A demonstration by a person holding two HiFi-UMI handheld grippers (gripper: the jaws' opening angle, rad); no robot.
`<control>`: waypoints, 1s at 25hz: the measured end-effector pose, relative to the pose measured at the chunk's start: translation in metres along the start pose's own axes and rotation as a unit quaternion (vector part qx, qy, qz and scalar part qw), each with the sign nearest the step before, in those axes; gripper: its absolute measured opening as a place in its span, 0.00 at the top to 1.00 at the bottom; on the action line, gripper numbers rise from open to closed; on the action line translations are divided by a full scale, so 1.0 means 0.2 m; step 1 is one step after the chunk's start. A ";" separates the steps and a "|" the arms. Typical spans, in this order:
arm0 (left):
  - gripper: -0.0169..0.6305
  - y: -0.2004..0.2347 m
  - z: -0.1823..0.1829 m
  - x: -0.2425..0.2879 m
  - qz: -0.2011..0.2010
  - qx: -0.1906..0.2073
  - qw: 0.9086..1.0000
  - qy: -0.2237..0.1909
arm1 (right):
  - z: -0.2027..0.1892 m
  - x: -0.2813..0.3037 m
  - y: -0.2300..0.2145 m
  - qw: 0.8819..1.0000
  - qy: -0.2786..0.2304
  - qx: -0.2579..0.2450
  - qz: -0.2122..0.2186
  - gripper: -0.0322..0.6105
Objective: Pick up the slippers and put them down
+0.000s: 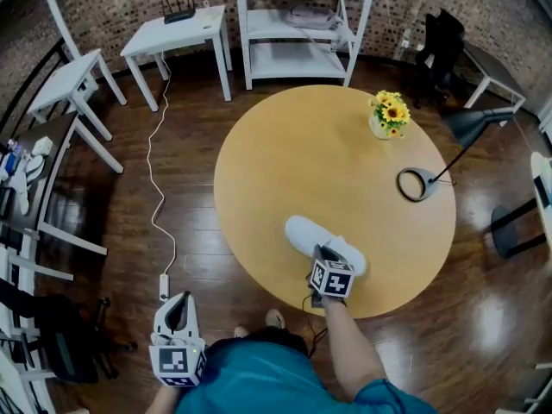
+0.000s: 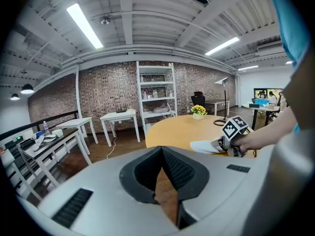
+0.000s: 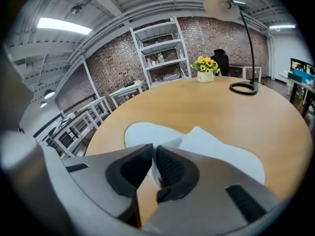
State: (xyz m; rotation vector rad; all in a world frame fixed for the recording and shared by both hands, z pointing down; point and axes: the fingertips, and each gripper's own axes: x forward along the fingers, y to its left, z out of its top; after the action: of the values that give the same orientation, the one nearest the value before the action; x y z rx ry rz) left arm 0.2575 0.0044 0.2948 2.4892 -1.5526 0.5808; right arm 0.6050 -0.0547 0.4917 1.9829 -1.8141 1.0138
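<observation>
The right tool [image 3: 153,150] is clenched on the slipper [image 1: 304,231], which seems to rest at the worktop's [image 1: 328,145] near edge, so lifting and setting down remain, while the left tool [image 2: 161,150] hangs clenched and empty beside the worktop.

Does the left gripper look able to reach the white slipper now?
Likely yes: the left gripper hangs beside the round wooden table, nothing between, though the right gripper holds the slipper.

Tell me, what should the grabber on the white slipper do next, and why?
Probably lift a little. The right gripper has its jaws pinched on the white slipper, which seems to lie flat on the round table, so raising it is likely the next step.
</observation>
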 end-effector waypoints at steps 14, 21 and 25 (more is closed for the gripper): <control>0.96 0.43 -0.11 -0.17 0.014 -0.052 0.998 -0.021 | 0.04 -0.23 0.57 0.998 -0.046 -0.046 0.018 0.92; 0.96 0.85 -0.25 -0.37 0.023 -0.095 0.995 -0.035 | -0.05 -0.34 1.26 0.992 -0.055 -0.085 0.069 0.92; 0.97 1.09 -0.34 -0.49 0.041 -0.115 0.992 -0.034 | -0.12 -0.36 1.60 0.988 -0.052 -0.110 0.093 0.92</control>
State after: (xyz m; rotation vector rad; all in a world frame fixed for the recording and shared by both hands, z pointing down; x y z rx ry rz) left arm 0.0095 0.0089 0.3021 2.3056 -1.6484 0.3108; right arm 0.2950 -0.0426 0.3821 1.7922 -2.0991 0.7321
